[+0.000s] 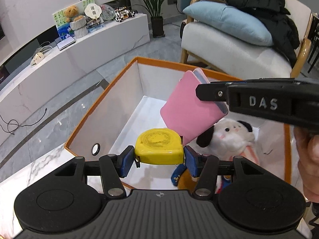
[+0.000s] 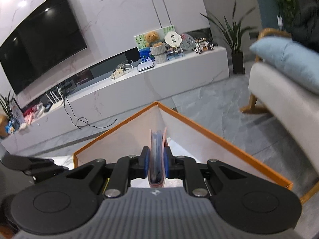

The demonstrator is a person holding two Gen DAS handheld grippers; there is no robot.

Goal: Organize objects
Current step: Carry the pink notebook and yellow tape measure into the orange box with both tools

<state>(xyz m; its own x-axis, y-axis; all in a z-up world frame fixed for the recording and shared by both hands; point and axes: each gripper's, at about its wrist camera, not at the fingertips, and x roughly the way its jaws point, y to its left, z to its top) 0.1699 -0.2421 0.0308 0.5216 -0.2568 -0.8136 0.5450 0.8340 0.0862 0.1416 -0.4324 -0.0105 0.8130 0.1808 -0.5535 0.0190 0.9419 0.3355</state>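
Note:
My left gripper (image 1: 159, 157) is shut on a yellow tape measure (image 1: 159, 147), held over the near part of a white box with an orange rim (image 1: 111, 80). In the left wrist view my right gripper (image 1: 203, 94) reaches in from the right, shut on a pink card holder (image 1: 185, 113) that hangs tilted above the box. A white plush toy with black ears (image 1: 229, 137) lies on the box floor at the right. In the right wrist view the right gripper (image 2: 156, 160) clamps the pink card holder (image 2: 157, 141) edge-on, its blue sleeves showing, above the box (image 2: 199, 125) corner.
A white marble TV bench (image 1: 89, 45) with a teddy bear, baskets and cables runs along the left. An armchair (image 1: 229, 45) with a blue cushion and a black coat stands behind the box. A potted plant (image 1: 157, 23) stands between them. A hand (image 1: 309, 159) shows at the right.

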